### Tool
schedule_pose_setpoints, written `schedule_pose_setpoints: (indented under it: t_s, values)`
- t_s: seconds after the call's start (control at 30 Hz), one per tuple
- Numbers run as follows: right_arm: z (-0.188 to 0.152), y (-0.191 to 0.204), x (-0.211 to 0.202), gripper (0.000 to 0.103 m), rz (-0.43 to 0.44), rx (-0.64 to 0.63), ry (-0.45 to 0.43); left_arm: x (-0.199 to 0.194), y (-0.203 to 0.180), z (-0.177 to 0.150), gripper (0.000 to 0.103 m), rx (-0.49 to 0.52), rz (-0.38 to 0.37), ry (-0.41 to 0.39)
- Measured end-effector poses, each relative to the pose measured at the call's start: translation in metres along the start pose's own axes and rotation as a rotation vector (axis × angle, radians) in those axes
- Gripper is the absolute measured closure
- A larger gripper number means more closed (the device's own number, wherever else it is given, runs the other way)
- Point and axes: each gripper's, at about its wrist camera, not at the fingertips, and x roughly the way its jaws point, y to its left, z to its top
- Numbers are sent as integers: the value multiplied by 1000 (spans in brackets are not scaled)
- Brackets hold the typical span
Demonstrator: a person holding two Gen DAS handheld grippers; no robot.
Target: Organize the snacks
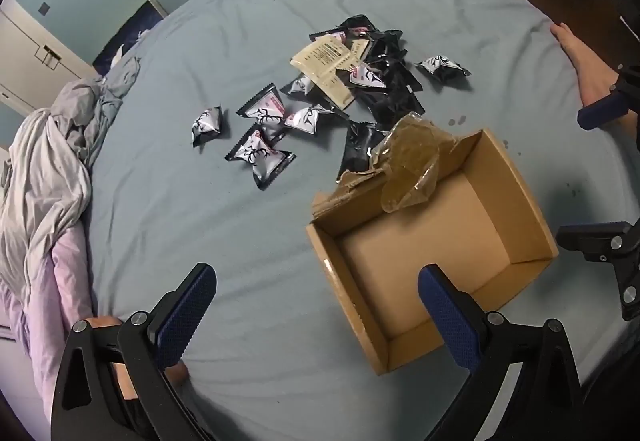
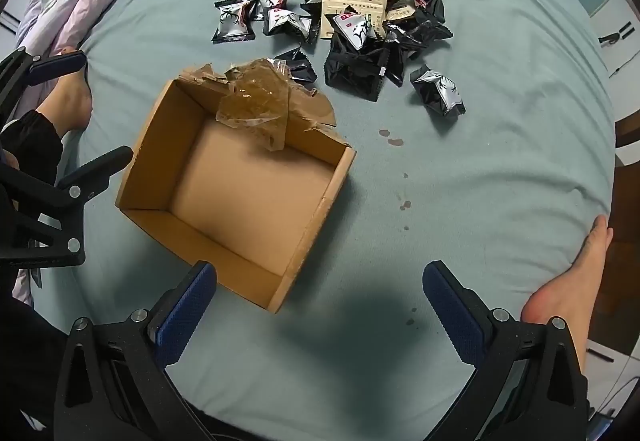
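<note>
Task not yet begun: cardboard box [image 2: 256, 193] empty on the bed [image 2: 500, 121], all snack packets [image 2: 360, 29] loose beyond it; left gripper [image 1: 316, 317] and right gripper [image 2: 320, 317] fingers wide, holding nothing.

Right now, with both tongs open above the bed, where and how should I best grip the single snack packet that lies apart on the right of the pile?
Take the lone packet by its puffed middle, coming straight down with the right tongs. It lies flat on the sheet, clear of the pile, so both fingers have room. Its crimped ends look thin and may slip.
</note>
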Motion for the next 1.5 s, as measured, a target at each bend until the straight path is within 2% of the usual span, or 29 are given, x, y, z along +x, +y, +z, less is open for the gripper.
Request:
schedule_pose_setpoints:
  t_s: [0.17, 0.4, 0.5, 0.9, 1.1, 1.5]
  values:
    - [0, 1, 1, 0, -1, -1, 0, -1, 2, -1, 1, -17, -16, -23]
    - [1, 2, 2, 0, -1, -2, 6, 4, 3, -2, 3, -20, -13, -1]
    - [1, 1, 2, 0, 1, -3, 6, 7, 3, -3, 3, -14, 7, 26]
    - [1, 0, 3, 0, 6, -5, 7, 16, -2, -8, 3, 17, -49, 121]
    - [1, 0, 3, 0, 7, -5, 8, 12, -3, -6, 3, 36, -21, 71]
    - [2, 0, 4, 0, 10, -7, 9, 7, -4, -3, 3, 29, -65, 47]
